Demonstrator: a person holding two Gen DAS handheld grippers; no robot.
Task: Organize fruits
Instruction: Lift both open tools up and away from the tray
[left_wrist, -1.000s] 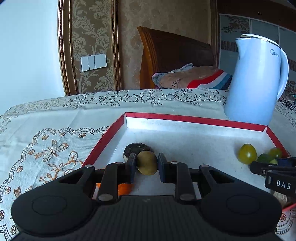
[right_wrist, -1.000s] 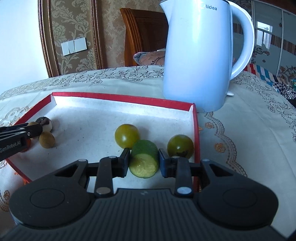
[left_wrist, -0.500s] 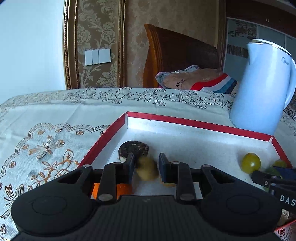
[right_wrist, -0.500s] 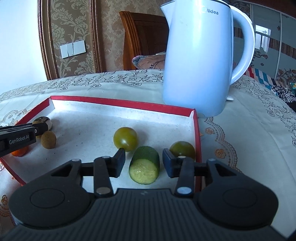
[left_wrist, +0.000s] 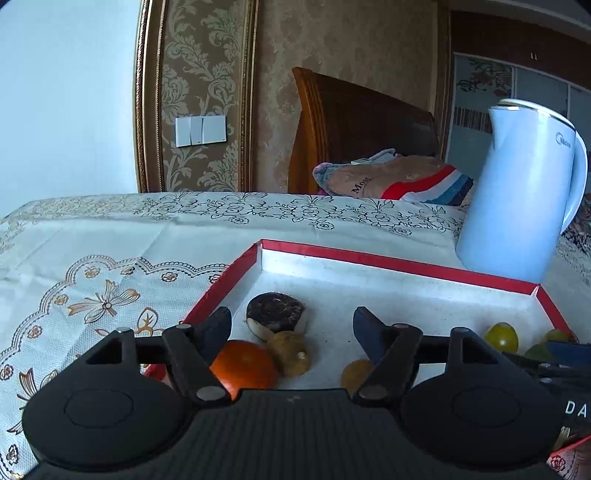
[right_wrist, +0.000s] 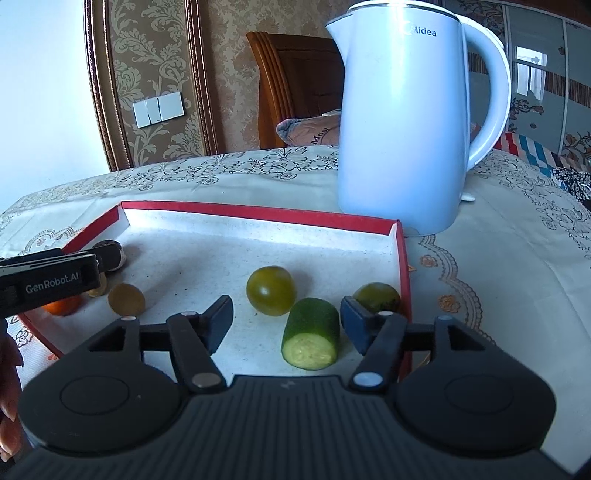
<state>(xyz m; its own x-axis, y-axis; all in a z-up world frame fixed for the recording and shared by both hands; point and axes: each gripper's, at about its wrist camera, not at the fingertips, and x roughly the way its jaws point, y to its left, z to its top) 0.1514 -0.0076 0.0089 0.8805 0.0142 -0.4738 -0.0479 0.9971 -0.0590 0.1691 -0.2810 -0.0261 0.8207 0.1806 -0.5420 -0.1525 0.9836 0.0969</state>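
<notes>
One white kettle (right_wrist: 402, 122) stands behind one red-rimmed tray (right_wrist: 402, 266) on the worktop. In the tray, one cucumber piece (right_wrist: 312, 334) lies lengthwise, cut end toward the camera, beside two green tomatoes (right_wrist: 271, 290). Right tool (right_wrist: 286, 319) and left tool (left_wrist: 291, 328) both gape, holding nothing.

Table under a floral cloth (right_wrist: 517, 258), red-rimmed tray (right_wrist: 258, 211), white kettle (right_wrist: 402, 122) just behind it

Both tools are matte black plastic. The left tool (left_wrist: 291, 328) has a ribbed central body, two round side housings with embossed ovals, angled linkage arms with silver pivot screws, and dark blue pads (left_wrist: 369, 332). The right tool (right_wrist: 286, 314) matches it. White lettering on the left tool's side reads "GenRobot.AI".
</notes>
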